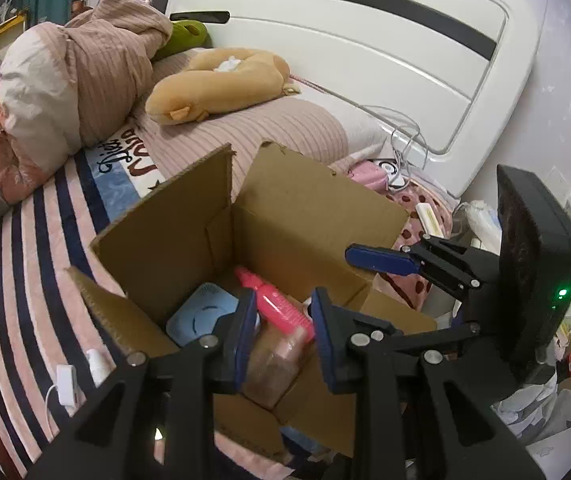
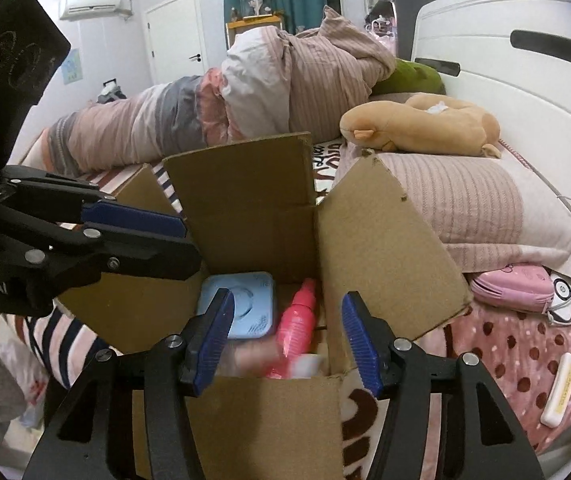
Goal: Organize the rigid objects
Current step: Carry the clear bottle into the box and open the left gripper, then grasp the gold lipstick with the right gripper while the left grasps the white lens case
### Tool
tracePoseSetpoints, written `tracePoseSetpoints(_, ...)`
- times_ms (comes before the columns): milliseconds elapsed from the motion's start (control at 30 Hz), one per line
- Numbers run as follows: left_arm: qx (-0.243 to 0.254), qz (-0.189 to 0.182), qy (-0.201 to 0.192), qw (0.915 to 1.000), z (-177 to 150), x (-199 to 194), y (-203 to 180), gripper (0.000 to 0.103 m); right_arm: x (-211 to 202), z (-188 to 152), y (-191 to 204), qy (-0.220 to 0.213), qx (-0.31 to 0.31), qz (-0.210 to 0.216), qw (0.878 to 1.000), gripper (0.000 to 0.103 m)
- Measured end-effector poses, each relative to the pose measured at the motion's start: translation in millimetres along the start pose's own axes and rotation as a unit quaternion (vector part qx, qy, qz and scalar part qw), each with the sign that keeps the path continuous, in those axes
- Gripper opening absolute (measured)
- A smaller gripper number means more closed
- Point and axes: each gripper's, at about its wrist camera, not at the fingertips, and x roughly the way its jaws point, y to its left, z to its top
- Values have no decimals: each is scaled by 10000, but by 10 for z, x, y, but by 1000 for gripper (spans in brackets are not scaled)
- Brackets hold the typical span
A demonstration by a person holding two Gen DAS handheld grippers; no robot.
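An open cardboard box [image 1: 297, 216] is seen on a striped bedspread [image 1: 25, 280], directly ahead of and below both grippers, with its flaps standing up. The left gripper [image 1: 283, 328] is held over the box mouth with its blue-padded jaws spread apart and nothing clamped between them. Just beyond its fingertips, inside the box, a pink bottle [image 1: 273, 304] is lying tilted; a light blue square case [image 1: 205, 316] is to the left of the bottle, partly hidden by the left finger. A brownish, blurred object lies just below the bottle, and what it is cannot be told. To the right of the left gripper, the other tool is seen reaching in above the box's right flap.

The right gripper [image 2: 287, 336] is likewise held open above the near edge of the box [image 2: 253, 216], and nothing is gripped. Between its pads, lower in the box, the pink bottle [image 2: 299, 320] and the blue case [image 2: 245, 304] are seen side by side, the case to the left. A blurred pale shape lies at the bottle's near end.

Outside the box, to the right of the right gripper, a cream bar-shaped item [image 2: 561, 388] lies on a dotted pink blanket [image 2: 505, 340], well apart from the box. Further ahead on the right, a tan plush toy [image 2: 417, 128] rests on a pillow [image 2: 465, 208].
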Motion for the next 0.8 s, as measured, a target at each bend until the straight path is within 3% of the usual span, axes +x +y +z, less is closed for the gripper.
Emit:
tracePoseSetpoints(200,-197,-9,-468,9987,-78,-356,164,51,-14,46,116,23,-21,-203,9998,55)
tracePoseSetpoints(333,-369,287,-884,9950,-232,-710,357,63,-190,161,221,-273,71,-186,9994,55)
tracePoseSetpoints(467,-644,813,-1257,9866,-470,-1036,632,81,-366,298,440,-621,90,256,9977,55)
tracePoseSetpoints(600,-996,1280,-1410,9766,-756,-1235,989,84,-415,421,834,-776,-183,656,9947,56)
tracePoseSetpoints(800,-1464,1668,-1367,9654,-1169,-1281,1485,85,-177,459,1477,-500,-719,818,9928,56)
